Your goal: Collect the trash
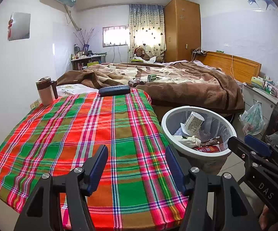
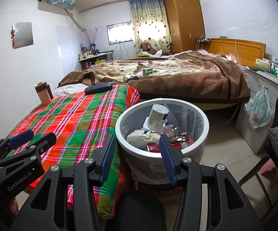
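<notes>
While both tongs, left and right, gape seemingly empty, the bin sits full.

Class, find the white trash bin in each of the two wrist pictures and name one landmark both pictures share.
Left wrist view: the trash bin stands lower right, beside the plaid cloth's right edge.
Right wrist view: the trash bin stands at centre, just beyond the open right gripper.
Shared landmark: the dark case at the plaid cloth's far edge.
</notes>
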`<state>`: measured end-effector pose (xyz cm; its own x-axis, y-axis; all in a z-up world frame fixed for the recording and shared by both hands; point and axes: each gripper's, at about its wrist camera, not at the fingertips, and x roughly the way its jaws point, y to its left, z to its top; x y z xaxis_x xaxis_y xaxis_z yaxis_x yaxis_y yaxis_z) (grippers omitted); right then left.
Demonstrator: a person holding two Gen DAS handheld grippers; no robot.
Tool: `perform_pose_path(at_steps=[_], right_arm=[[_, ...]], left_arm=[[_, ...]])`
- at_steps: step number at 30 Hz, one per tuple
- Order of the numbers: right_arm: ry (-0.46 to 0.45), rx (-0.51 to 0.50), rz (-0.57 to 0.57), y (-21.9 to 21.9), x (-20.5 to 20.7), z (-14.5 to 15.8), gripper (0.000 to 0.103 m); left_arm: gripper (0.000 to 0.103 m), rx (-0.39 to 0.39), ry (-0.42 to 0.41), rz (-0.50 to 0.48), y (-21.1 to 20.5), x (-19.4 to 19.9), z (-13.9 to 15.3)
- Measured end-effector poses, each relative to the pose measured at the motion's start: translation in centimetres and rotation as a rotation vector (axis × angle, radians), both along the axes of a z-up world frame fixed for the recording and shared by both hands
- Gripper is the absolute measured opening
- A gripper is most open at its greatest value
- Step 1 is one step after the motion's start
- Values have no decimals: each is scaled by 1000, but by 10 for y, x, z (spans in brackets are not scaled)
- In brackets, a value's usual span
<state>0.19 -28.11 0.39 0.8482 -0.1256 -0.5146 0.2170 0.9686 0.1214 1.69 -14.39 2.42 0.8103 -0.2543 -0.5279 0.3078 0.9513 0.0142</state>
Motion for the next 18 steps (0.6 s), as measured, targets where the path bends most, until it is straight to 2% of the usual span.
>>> perform_pose_path(at_steps=[18], right_arm=[[0, 0, 0, 0, 0, 0, 49]], left_arm=[[61, -1, 4, 1, 0, 1, -1]])
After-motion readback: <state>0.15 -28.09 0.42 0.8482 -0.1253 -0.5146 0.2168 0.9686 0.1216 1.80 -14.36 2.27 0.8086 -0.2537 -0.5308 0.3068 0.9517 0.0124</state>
